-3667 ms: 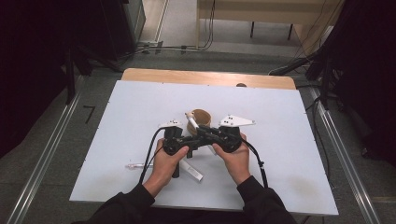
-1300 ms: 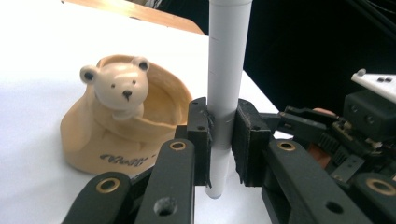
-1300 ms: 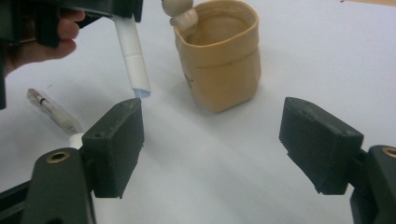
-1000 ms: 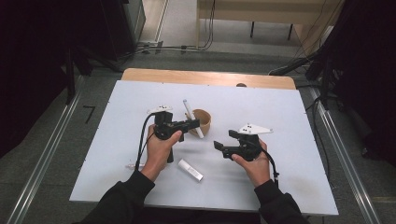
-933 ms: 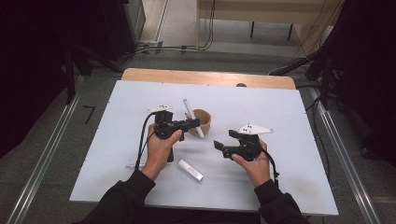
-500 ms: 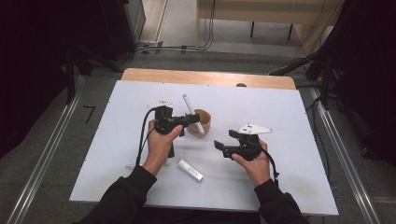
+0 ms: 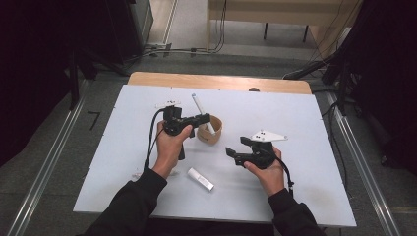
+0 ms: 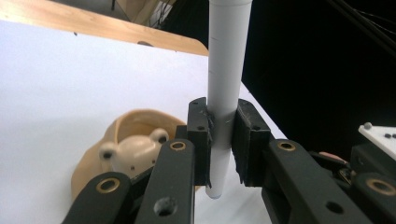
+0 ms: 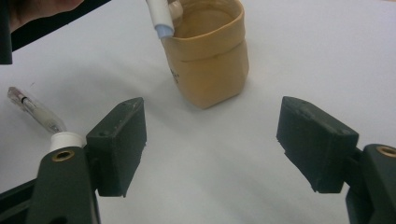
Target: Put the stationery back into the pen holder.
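My left gripper (image 7: 203, 119) is shut on a white marker (image 7: 198, 105), which stands tilted with its lower end just above the rim of a tan cup (image 7: 210, 133). In the left gripper view the jaws (image 8: 223, 136) clamp the marker (image 8: 226, 70) near its lower end, and the cup (image 8: 122, 140) sits behind with a small pale frog figure (image 8: 130, 150) inside. My right gripper (image 7: 236, 146) hovers open to the right of the cup. In the right gripper view its jaws (image 9: 217, 140) stand wide apart, facing the cup (image 9: 210, 56) and the marker tip (image 9: 161, 25).
A white cap (image 7: 200, 179) lies on the white table (image 7: 305, 118) near the front, between the two forearms. Beside the cap (image 9: 65, 138) a clear pen (image 9: 33, 109) lies flat. A wooden strip (image 7: 221, 81) runs along the table's far edge.
The two grippers, together at the table's middle earlier, have separated. Over the last second the left gripper carried the marker slightly back above the cup; the right gripper stayed put.
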Available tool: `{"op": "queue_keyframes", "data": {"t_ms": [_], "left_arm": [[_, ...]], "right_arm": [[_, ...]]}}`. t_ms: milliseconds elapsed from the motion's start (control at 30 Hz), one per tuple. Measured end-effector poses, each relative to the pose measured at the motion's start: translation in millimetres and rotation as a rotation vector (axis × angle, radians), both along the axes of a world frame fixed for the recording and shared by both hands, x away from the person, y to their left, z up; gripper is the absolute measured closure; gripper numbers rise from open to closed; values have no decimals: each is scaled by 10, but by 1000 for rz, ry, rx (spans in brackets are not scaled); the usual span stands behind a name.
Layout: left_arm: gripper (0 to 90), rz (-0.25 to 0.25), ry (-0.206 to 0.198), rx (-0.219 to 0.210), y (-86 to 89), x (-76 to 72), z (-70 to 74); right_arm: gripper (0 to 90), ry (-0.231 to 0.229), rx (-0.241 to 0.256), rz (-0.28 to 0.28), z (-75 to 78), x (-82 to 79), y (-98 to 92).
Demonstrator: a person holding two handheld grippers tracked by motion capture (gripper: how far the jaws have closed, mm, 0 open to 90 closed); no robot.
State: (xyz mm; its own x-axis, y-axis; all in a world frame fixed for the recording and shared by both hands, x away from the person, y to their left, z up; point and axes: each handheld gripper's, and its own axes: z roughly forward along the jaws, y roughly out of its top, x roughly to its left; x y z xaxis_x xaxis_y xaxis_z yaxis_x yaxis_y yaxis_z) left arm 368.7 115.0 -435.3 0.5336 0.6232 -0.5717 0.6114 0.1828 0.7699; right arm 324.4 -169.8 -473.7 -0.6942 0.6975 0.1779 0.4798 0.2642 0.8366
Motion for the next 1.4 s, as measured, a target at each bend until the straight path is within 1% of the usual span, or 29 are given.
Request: {"op": "queue_keyframes", "data": {"t_ms": [100,200,267,400,633,767,833,900,967,1033,1133,1200,1333,1400], "left_arm": [[796,10,-2,-2,1,39,17],[796,19,-6,4,3,80,24],[796,24,-9,5,4,104,27],[795,34,-25,29,-9,149,24],[795,56,-22,47,12,230,-30],[794,67,-30,80,18,261,-66],[794,72,-27,82,23,279,-86],[794,67,-29,88,20,292,-106],[793,63,-35,106,10,294,-118],[790,66,-39,113,-1,297,-128],[789,70,-43,144,-13,308,-153],[788,71,-45,157,-18,314,-166],[764,70,-51,164,-24,316,-172],[728,64,-52,165,-31,314,-178]], "right_arm": [[243,-4,0,1,1,-2,-2],[250,-9,3,0,1,1,-6],[250,-5,6,-2,-2,6,-10],[261,1,13,1,-3,10,-14],[247,15,20,5,-6,9,-9],[247,12,17,3,-8,13,-12],[247,14,18,1,-5,11,-14],[247,14,17,2,-7,10,-13],[247,13,16,1,-6,11,-13],[247,15,14,-2,-7,12,-17],[247,14,12,-3,-10,13,-16],[247,13,11,-2,-12,11,-12],[248,15,10,0,-15,10,-7],[248,17,9,0,-17,11,-6]]}}
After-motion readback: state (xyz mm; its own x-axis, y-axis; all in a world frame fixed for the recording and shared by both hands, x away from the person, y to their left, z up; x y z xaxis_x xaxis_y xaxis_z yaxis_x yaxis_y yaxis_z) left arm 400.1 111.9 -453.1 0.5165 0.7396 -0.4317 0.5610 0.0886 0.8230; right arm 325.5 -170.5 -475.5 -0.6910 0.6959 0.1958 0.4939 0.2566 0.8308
